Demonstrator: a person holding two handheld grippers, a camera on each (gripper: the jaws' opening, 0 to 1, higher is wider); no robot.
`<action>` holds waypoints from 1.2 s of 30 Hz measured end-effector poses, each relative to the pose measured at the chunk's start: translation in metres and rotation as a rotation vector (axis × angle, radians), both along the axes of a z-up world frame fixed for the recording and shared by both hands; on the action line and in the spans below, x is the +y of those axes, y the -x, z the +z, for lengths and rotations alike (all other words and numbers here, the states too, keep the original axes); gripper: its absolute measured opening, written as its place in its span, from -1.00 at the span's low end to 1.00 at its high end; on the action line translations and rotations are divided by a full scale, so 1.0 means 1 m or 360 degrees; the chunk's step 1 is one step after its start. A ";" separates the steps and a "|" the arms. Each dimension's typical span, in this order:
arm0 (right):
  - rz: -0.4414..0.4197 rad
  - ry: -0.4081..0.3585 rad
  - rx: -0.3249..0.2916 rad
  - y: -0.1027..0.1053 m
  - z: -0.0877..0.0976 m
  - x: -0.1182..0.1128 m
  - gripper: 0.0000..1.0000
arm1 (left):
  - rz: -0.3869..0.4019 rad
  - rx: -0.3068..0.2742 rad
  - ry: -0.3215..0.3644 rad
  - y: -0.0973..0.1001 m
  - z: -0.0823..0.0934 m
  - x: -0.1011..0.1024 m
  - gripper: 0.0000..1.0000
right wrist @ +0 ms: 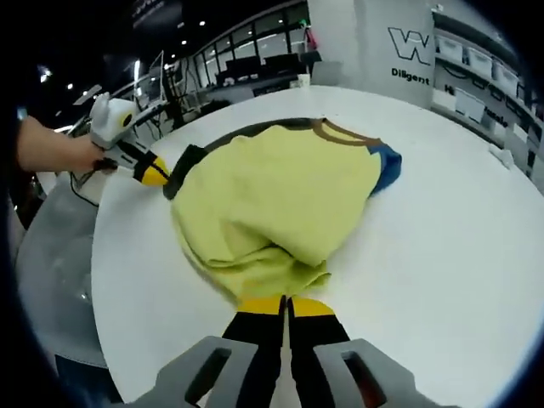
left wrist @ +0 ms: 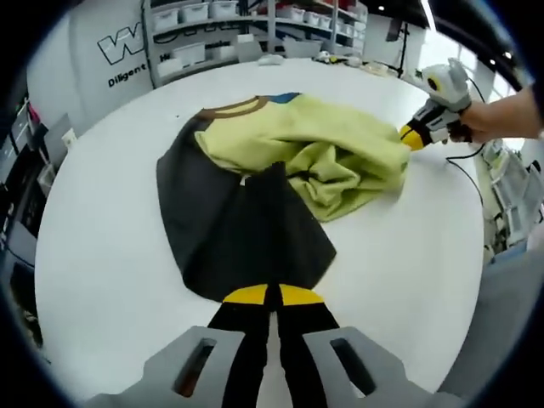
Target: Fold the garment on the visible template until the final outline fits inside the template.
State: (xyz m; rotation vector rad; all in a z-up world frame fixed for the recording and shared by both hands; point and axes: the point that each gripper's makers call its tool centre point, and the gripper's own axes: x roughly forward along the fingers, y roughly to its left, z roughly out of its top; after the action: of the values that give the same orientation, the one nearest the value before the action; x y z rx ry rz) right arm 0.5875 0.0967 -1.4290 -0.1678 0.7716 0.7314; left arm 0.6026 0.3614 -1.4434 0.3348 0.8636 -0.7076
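Observation:
A yellow-green garment with a brown collar and a blue part lies bunched on a dark grey template sheet on the round white table. My left gripper is shut at the sheet's near edge, where a dark flap rises toward the garment. It appears in the right gripper view as the left gripper, pinching the dark edge. My right gripper is shut on the garment's crumpled hem. The right gripper is held by a hand.
Shelving with white bins and a wall with lettering stand beyond the table. A small white object lies near the table rim. A cable trails off the table edge by the person's hand.

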 end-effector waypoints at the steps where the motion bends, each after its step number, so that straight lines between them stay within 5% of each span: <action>1: 0.0008 -0.0011 -0.0004 0.002 0.004 0.002 -1.00 | 0.0019 0.0011 0.0015 -0.001 0.001 0.002 -0.99; 12: 0.0295 -0.0232 0.0013 0.056 0.045 0.053 -1.00 | 0.0238 -0.0097 0.0066 -0.020 0.027 0.042 -0.99; 22: 0.0521 -0.0274 0.0074 0.107 0.044 0.096 -1.00 | 0.0406 -0.0134 0.0008 -0.014 0.025 0.078 -0.99; 28: 0.0589 -0.0301 0.0096 0.124 0.048 0.100 -1.00 | 0.0516 -0.0167 -0.0014 -0.011 0.028 0.101 -0.99; 31: 0.0612 -0.0304 0.0109 0.129 0.049 0.096 -1.00 | 0.0643 -0.0128 0.0059 -0.013 0.029 0.117 -0.99; 36: 0.0658 -0.0289 0.0124 0.140 0.045 0.090 -1.00 | 0.0640 -0.0170 -0.0010 -0.025 0.034 0.141 -0.94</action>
State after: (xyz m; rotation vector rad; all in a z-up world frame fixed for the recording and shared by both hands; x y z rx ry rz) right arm 0.4479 0.1868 -1.3843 -0.1358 0.7483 1.2012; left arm 0.6278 0.5019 -1.4089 0.1934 0.8005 -0.3109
